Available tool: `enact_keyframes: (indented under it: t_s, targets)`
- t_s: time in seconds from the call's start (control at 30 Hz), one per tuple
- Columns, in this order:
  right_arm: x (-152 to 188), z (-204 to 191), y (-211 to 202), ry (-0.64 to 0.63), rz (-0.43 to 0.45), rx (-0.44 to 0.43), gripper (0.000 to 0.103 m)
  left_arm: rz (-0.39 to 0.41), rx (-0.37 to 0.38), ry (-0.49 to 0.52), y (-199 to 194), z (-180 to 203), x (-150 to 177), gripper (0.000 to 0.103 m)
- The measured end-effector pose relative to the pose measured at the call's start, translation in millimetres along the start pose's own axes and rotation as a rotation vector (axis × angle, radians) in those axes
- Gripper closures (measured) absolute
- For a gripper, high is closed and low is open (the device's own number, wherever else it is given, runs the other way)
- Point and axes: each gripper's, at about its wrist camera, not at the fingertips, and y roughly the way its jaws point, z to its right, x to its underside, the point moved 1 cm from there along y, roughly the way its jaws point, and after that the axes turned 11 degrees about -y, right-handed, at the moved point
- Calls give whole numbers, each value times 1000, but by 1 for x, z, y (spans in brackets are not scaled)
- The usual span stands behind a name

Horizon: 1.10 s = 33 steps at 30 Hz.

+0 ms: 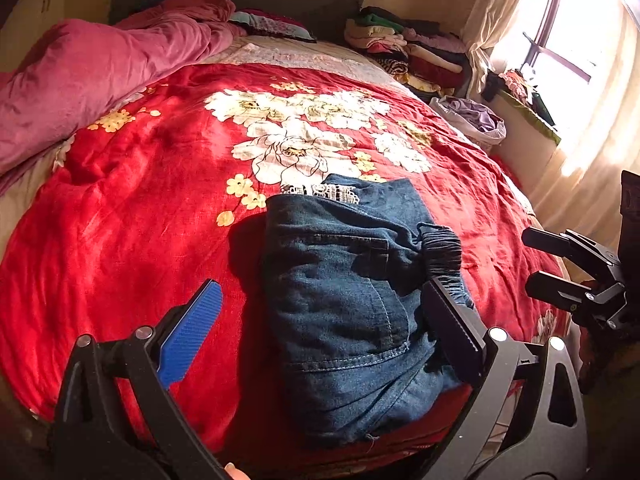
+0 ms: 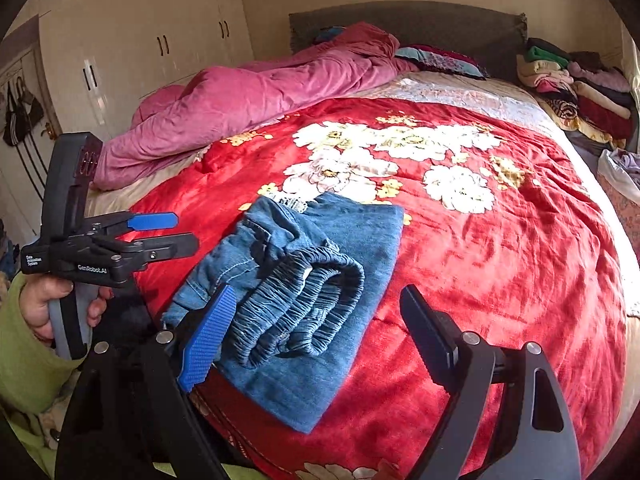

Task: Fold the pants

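Both grippers, left gripper (image 1: 320, 320) and right gripper (image 2: 316, 316), hang spread wide, gripping nothing. Folded jeans (image 1: 344, 300) rest on the bed (image 1: 140, 200). Best finish: press the elastic waistband (image 2: 296, 300) flat, squaring edges.

Jeans (image 1: 344, 300) lie folded into a compact bundle on red floral blanket (image 1: 140, 208), near the bed's front edge. Elastic waistband bunched at bundle's right side. Left tool (image 1: 328, 312) w/ jaws wide apart, straddling the jeans: blue finger (image 1: 192, 332) left of them, black finger (image 1: 452, 328) over waistband side. Right tool (image 1: 544, 264) at right edge, jaws apart, clear of jeans. Pink duvet (image 1: 100, 76) back left, clothes pile (image 1: 404, 48) back right.
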Motion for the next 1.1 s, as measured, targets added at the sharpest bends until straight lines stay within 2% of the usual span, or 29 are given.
enact_keyframes:
  t_s: [0.2,0.37,0.5,0.7,0.9,0.93,1.0,1.1]
  targets:
    - [11,13,22,61,-60,16,20,-35,-21,-25,18,-12,5,10]
    - [20,23,42,122,-89,-23,20,-69,-26,-49,36,-21,9,10]
    - [26,28,60,157,-122,-51,29,-91,-12,-70,50,-26,12,10]
    - [28,34,85,228,-116,-136,29,-78,-23,-49,57,-23,12,12]
    - [24,33,100,227,-99,-172,32,-78,-12,-45,62,-19,9,25]
    - [23,32,101,222,-94,-176,42,-80,-5,-47,63,-18,9,30]
    - [21,28,101,198,-77,-200,55,-86,23,-55,64,-16,8,44]
    - [19,22,97,165,-51,-182,62,-74,25,-41,64,-9,8,57]
